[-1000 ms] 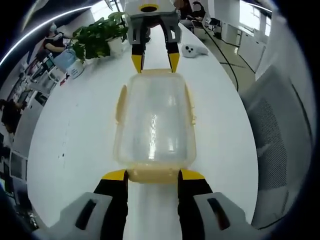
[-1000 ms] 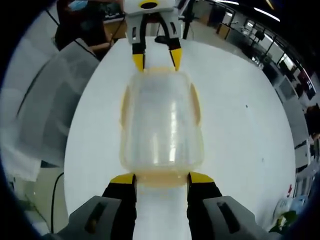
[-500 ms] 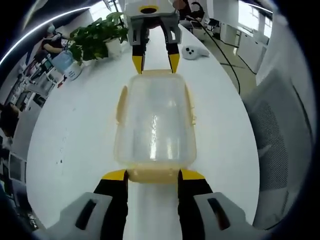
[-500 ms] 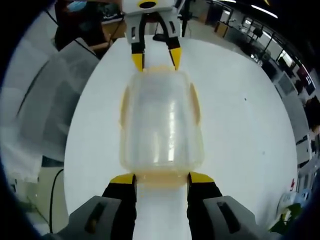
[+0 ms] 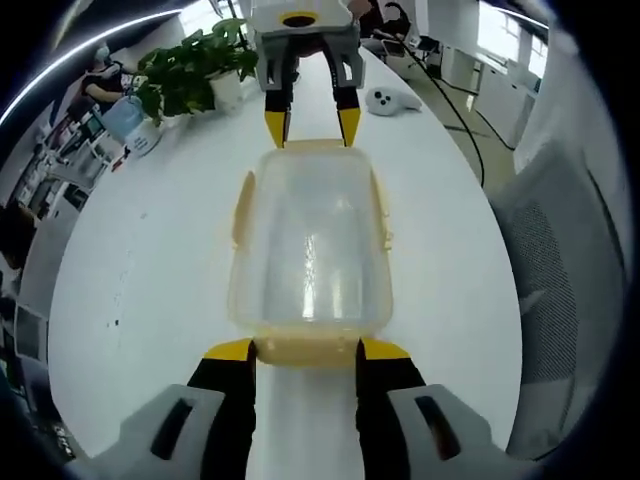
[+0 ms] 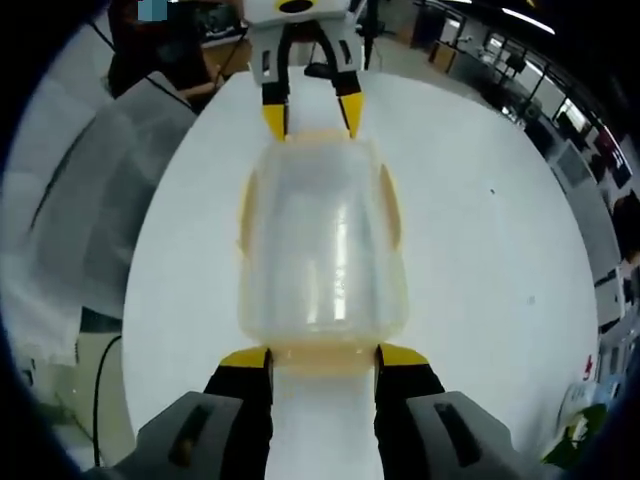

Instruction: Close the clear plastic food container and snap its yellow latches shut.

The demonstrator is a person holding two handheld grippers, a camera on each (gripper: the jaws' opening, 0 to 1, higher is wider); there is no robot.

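Left gripper view, near to far. The left hand-held gripper [image 5: 305,350] stands with its jaws set wide, one yellow tip at each side of the near end latch [image 5: 305,347] of the clear food container [image 5: 310,245]. The tips lie at the latch corners; firm contact cannot be confirmed. The container rests on the white tabletop [image 5: 150,260], lid in place, with a yellow side latch [image 5: 242,205] on either long edge. At the far end, the right hand-held gripper [image 5: 311,125] faces back, jaws also spread, tips just at the far latch. Beyond it stand a potted plant [image 5: 185,70] and a small white device [image 5: 385,99].

Right gripper view. The same layout appears mirrored: the right hand-held gripper [image 6: 323,358] straddles its near end latch [image 6: 323,357], and the left hand-held gripper [image 6: 310,110] sits at the opposite end of the container [image 6: 322,240].

Change over the last second: practically none. Both grippers remain at the same stations and the container has not shifted; only the background has drifted slightly, which indicates small camera movement. Judgement: the lid appears seated, and the two end latches are bracketed but probably not yet pressed home. The side latches stand slightly off the walls, so they likely remain unsnapped.
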